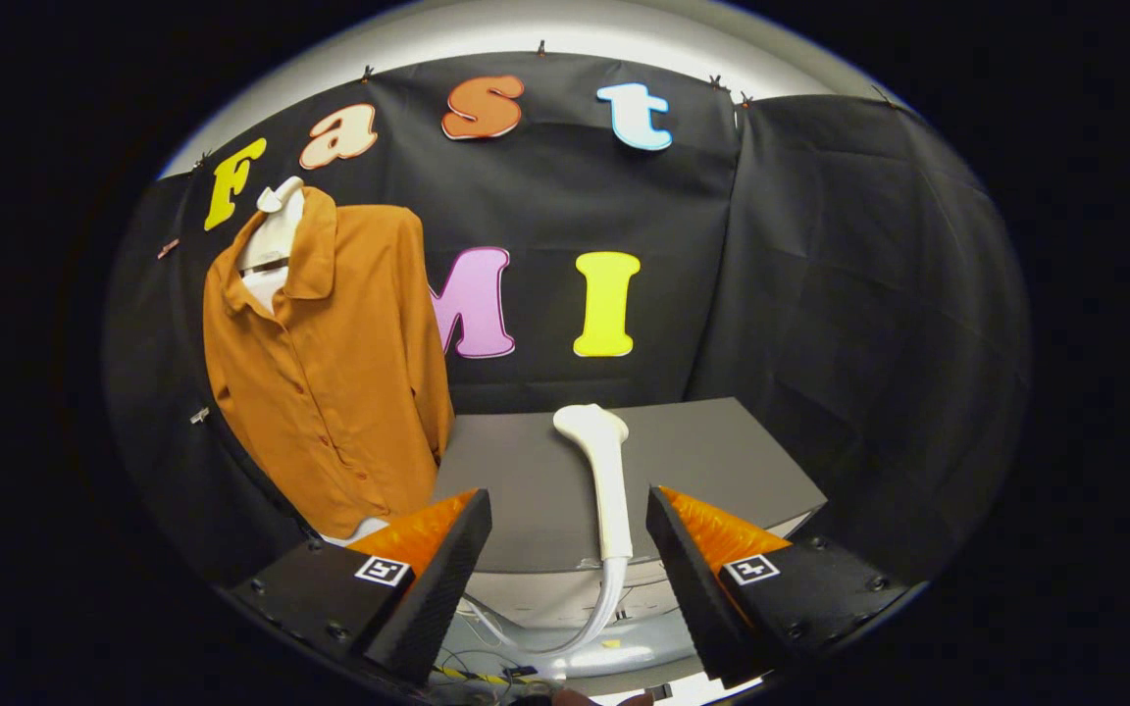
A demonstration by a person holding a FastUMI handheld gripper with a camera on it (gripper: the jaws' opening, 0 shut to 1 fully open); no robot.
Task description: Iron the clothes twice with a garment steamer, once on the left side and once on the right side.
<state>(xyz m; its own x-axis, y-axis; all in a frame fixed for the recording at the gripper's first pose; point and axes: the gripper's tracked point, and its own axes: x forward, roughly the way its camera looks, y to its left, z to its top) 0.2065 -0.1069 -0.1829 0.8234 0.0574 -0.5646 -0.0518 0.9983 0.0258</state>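
Steamer (pixel 602 471) first: seen from the gripper view, the white garment steamer lies on the grey tabletop (pixel 722 451), its head pointing toward the far edge and its handle running back over the near edge, where a pale hose (pixel 585 628) curls down from it. The hand-held gripper (pixel 570 529) is released, its two fingers spread wide with the steamer's handle lying in the gap between them but touching neither. Judging from this, the task stands at its opening step: the steamer is not yet picked up, and no ironing pass looks begun. The next move calls for bringing the fingers down level with the handle, centring it and closing firmly, since the handle is smooth and rounded and the trailing hose may tug as it lifts.

An orange shirt (pixel 330 373) hangs on a white hanger (pixel 276 221) off the tabletop's left edge, buttoned front facing outward, its hem near the left finger. The tabletop carries nothing else. Black cloth (pixel 869 294) walls the booth behind and to the right, and loose cables (pixel 487 672) lie below the near edge.
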